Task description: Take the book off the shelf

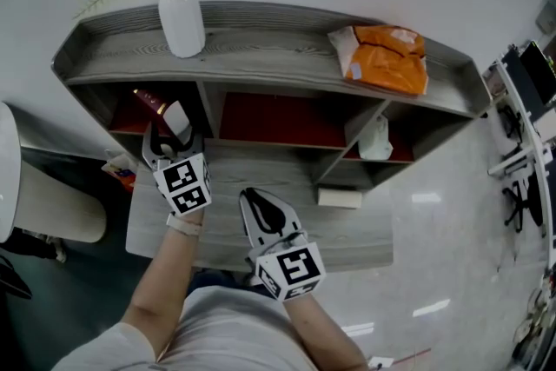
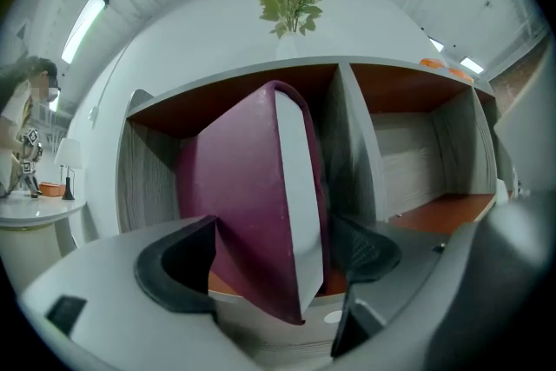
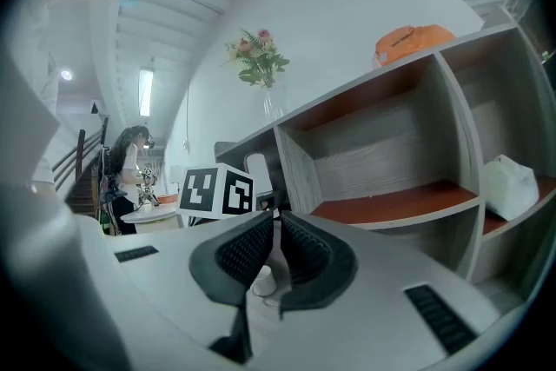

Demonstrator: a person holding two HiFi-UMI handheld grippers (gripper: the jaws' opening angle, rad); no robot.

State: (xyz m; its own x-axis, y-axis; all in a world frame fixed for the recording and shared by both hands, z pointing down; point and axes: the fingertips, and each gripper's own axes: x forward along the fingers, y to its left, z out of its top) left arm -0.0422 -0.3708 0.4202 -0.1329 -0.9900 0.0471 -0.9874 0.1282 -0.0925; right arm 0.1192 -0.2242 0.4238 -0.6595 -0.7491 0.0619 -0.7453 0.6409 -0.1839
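Observation:
A maroon book (image 2: 248, 213) with white page edges leans tilted in the left compartment of the grey shelf (image 1: 261, 39). In the head view the book (image 1: 149, 102) shows just ahead of my left gripper (image 1: 170, 133). That gripper (image 2: 274, 255) reaches level into the compartment with its jaws wide open. The book's lower corner stands between them, the left pad close against the cover. My right gripper (image 1: 262, 208) hovers over the desk in front of the shelf. In its own view the right gripper (image 3: 271, 243) is shut with nothing between its pads.
On the shelf top stand a white vase of flowers (image 1: 181, 20) and an orange bag (image 1: 387, 56). The right compartment holds a white bag (image 1: 375, 139), and a white box (image 1: 339, 198) lies on the desk below it. The middle compartment (image 1: 278, 119) holds nothing.

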